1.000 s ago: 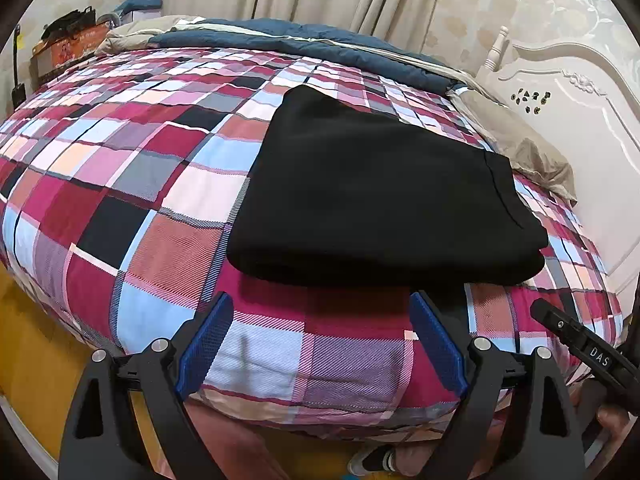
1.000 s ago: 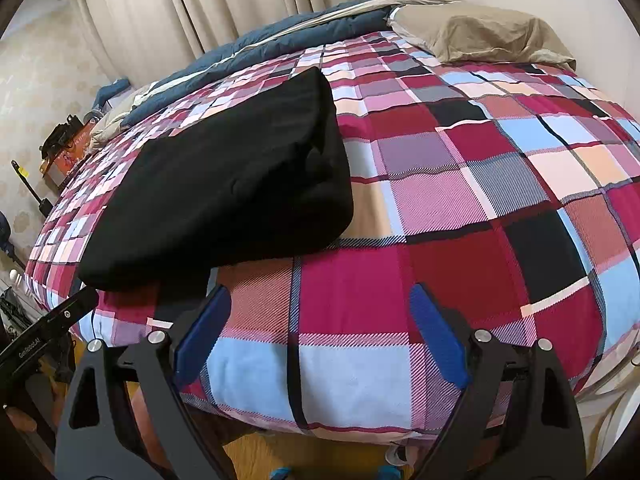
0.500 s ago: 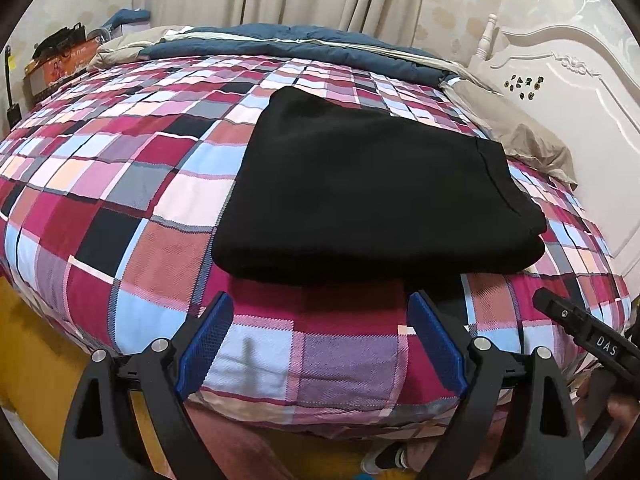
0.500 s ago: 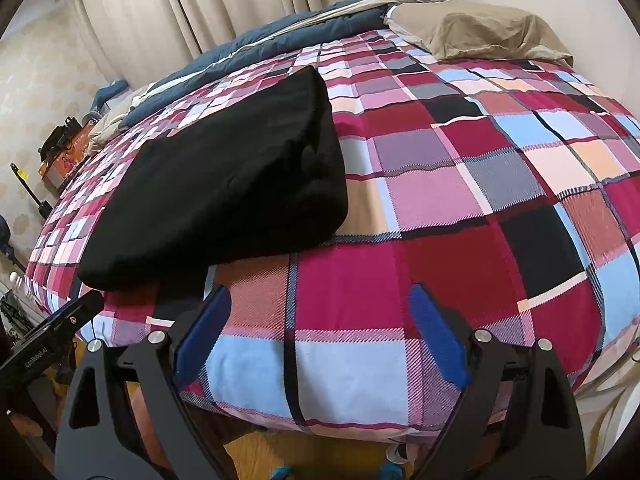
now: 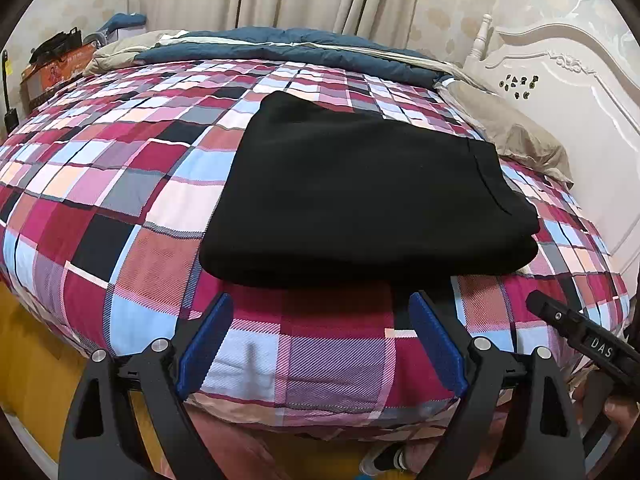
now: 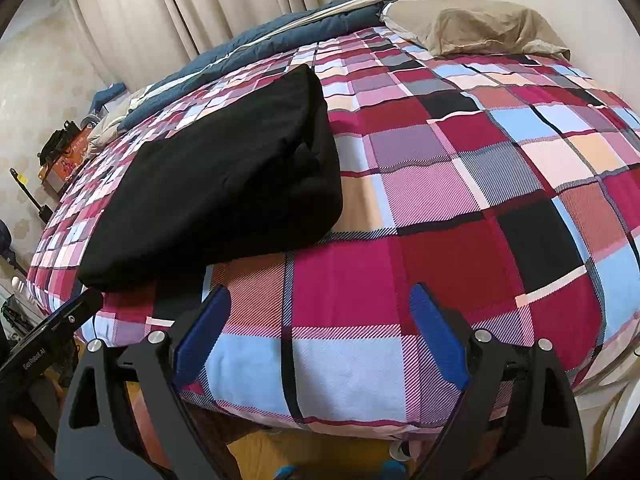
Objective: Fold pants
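Almost nothing changes across this last second, and that is the point. Your left claw [image 5: 320,344] hangs with its blue pads spread wide and nothing between them, above the near edge of the bed [image 5: 100,208], just as it did a second ago. Your right claw [image 6: 318,340] is the same: wide, empty, in the same place. The only shift is a slight roll of the left view, so the pants [image 5: 360,200] sit a touch more squarely ahead of it than they did.

The pants lie as a compact black stack on the plaid cover, at 12 o'clock from the left claw and at about 10 o'clock from the right one [image 6: 216,184]. Neither claw touches them; both are just short of the near fold. The layers look even from the left, with a rounded fold facing you and a seam running down the right end. From the right view the end of the stack shows a small pucker where the layers meet.

Judging from this, your folding looks finished or nearly so: the stack has held its shape while both claws stand off. If you want it tidier, that puckered end is the one place worth a press. The pillow [image 6: 480,28] and blue duvet [image 5: 280,42] at the far side are well apart from the work.
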